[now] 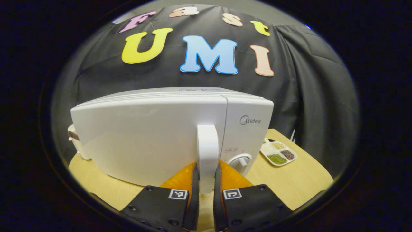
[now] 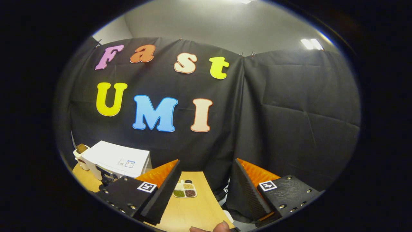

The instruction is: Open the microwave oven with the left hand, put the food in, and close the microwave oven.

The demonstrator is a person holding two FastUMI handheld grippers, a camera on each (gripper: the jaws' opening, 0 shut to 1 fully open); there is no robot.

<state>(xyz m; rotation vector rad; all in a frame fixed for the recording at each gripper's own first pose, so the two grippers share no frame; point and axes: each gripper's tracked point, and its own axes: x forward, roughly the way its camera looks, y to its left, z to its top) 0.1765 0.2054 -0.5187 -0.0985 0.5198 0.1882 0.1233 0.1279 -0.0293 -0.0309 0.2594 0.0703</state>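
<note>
Low in the centre of the left gripper view, the left gripper (image 1: 206, 180) has its two fingers drawn in narrow on either side of the handle (image 1: 207, 151), a white upright bar on the door (image 1: 145, 138). Both fingers (image 1: 195, 180) press against the handle's sides, so the grip is closed on it. The door fills the middle of the frame, and its right edge meets the control panel (image 1: 248, 129) along a thin vertical seam, with no gap visible there. A round knob (image 1: 240, 162) sits on the panel just right of the fingers. The microwave (image 1: 180, 129) stands on a pale wooden table (image 1: 299, 183), and bare tabletop runs out to the lower right as far as the table's curved edge. A small tray (image 1: 278, 154) of divided food lies there, near the microwave's right side but apart from it. At the left edge of the frame a small white object (image 1: 74, 141) peeks from behind the microwave; what it is cannot be told.

In the right gripper view, the right gripper (image 2: 206, 190) sits at the bottom with its fingers spread wide and nothing between them. It is held high, well back from the table (image 2: 199, 209). Through the gap the tray (image 2: 184, 190) shows on the tabletop, with open wood around it. The microwave (image 2: 117, 161) is in the lower left. A fingertip (image 2: 222, 226) shows at the bottom edge.
</note>
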